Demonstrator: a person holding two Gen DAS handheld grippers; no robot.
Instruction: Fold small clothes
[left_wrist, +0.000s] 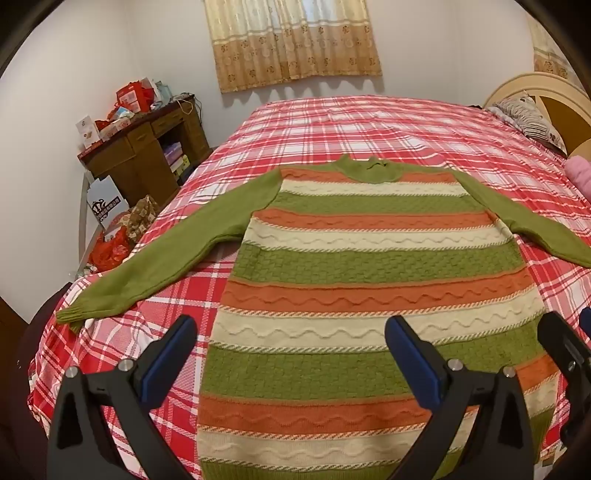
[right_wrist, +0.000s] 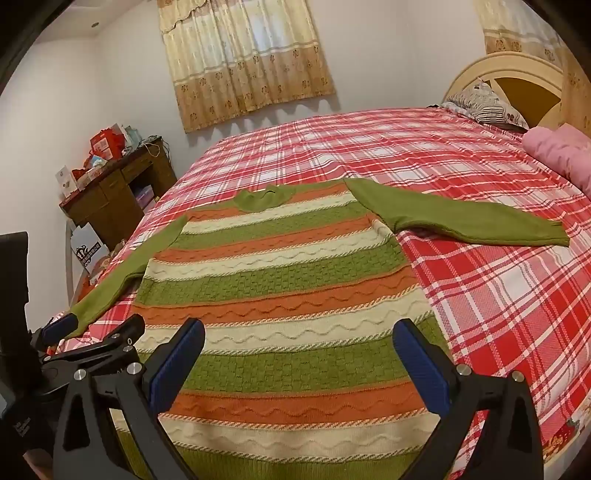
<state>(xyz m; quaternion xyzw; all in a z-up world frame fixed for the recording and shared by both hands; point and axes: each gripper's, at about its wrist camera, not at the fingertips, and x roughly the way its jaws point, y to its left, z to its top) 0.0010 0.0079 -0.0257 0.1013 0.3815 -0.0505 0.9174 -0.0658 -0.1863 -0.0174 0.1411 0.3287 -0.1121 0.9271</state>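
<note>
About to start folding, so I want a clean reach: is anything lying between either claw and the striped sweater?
Nothing visible does. The striped sweater lies flat on the plaid bedspread, sleeves spread, with nothing on top. The left claw and right claw hang open directly above its lower half.

We see white walls (left_wrist: 92, 66), with a beige patterned curtain (left_wrist: 295, 40) at the top centre. A bed with a red plaid sheet (left_wrist: 332, 122) fills the middle of the frame, its cream headboard (right_wrist: 506, 74) and a striped pillow (right_wrist: 484, 105) at upper right. At left stands a dark wooden desk (left_wrist: 147, 155) cluttered with red boxes (left_wrist: 129, 98).
</note>
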